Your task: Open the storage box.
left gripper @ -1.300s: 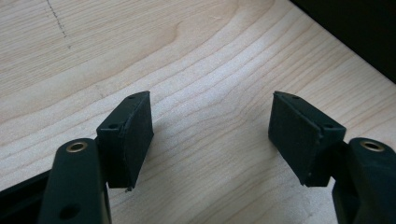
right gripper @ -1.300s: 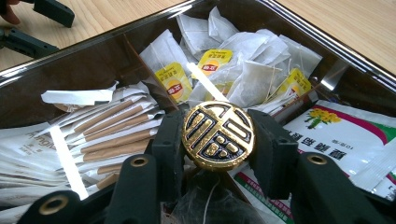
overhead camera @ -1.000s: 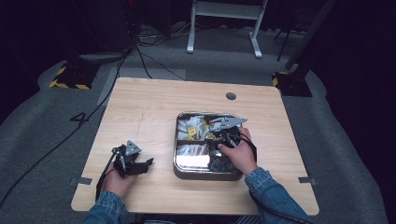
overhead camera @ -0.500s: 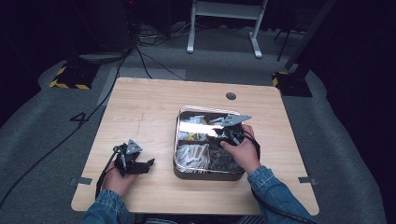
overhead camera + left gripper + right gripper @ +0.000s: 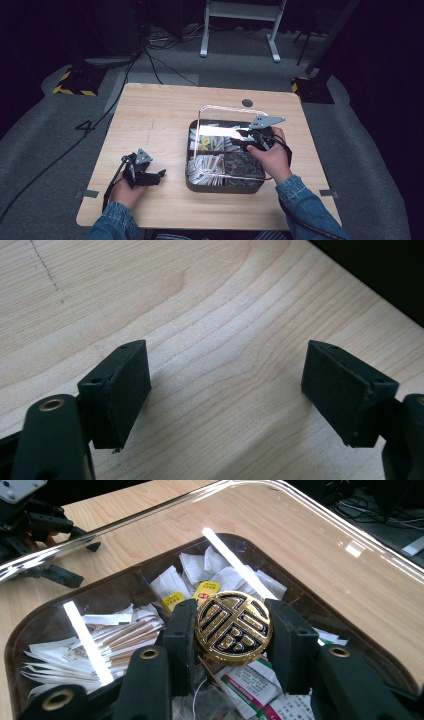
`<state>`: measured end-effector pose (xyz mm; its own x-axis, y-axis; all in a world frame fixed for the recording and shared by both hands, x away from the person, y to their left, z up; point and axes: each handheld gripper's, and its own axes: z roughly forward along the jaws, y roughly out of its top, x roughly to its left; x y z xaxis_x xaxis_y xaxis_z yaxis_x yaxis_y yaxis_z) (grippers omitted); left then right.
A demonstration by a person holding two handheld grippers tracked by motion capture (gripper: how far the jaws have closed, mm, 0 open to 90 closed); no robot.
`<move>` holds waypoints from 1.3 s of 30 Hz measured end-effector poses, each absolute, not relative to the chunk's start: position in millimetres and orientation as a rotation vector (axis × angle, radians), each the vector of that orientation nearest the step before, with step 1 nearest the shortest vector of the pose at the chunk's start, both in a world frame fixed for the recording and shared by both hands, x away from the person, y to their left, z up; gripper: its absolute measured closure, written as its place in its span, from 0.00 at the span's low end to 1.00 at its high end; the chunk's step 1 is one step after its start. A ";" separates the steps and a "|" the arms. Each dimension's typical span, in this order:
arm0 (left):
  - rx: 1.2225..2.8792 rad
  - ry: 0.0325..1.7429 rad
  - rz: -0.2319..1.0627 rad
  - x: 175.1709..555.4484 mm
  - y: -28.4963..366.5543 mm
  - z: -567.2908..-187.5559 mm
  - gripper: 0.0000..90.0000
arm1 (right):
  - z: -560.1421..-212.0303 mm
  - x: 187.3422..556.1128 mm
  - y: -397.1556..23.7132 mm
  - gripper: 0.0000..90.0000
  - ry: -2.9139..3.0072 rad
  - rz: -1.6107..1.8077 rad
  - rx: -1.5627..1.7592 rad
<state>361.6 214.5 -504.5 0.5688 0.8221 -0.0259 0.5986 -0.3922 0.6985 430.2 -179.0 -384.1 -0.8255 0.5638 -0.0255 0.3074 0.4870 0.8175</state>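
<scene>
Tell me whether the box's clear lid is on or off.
Off: the right gripper holds the clear lid by its gold knob above the box.

The high view looks forward and down from above the near edge of the table (image 5: 165, 115). The left gripper view sits close over bare tabletop near the front left corner. The right gripper view looks closely into the tray (image 5: 150, 575), which the high view shares.

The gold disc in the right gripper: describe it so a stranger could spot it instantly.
Start at the wooden table and find the dark tray with a clear lid on its right half. Above it, the right gripper clamps a round gold disc with black inlaid symbols. Everything beneath it is flat paper sachets; only the disc is round and metallic.
</scene>
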 end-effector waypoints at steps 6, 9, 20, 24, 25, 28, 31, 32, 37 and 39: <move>2.132 1.126 0.432 361.7 214.8 -504.4 0.22 | -376.3 428.2 -189.6 0.65 2.438 1.261 0.742; 2.133 1.124 0.427 362.1 214.9 -504.4 0.22 | -373.8 427.3 -197.9 0.65 2.430 1.266 0.754; 2.137 1.115 0.424 361.7 215.7 -504.5 0.22 | -371.1 420.5 -245.2 0.65 2.375 1.238 0.859; 2.138 1.114 0.427 361.9 215.8 -504.5 0.21 | -370.7 418.1 -263.2 0.65 2.352 1.224 0.895; 2.137 1.115 0.426 362.0 215.7 -504.5 0.21 | -370.6 417.9 -267.6 0.65 2.347 1.224 0.904; 2.139 1.118 0.420 363.4 215.6 -504.4 0.21 | -370.1 417.9 -280.4 0.65 2.331 1.219 0.932; 2.135 1.124 0.420 363.7 215.2 -504.5 0.21 | -369.1 418.2 -293.4 0.65 2.314 1.215 0.951; 2.135 1.124 0.420 363.8 215.2 -504.5 0.21 | -368.9 418.2 -296.2 0.65 2.310 1.217 0.955; 2.135 1.124 0.420 363.8 215.3 -504.4 0.21 | -367.7 419.6 -315.3 0.65 2.291 1.204 0.984; 2.135 1.124 0.419 363.8 215.3 -504.5 0.21 | -368.0 420.5 -321.8 0.65 2.289 1.194 0.992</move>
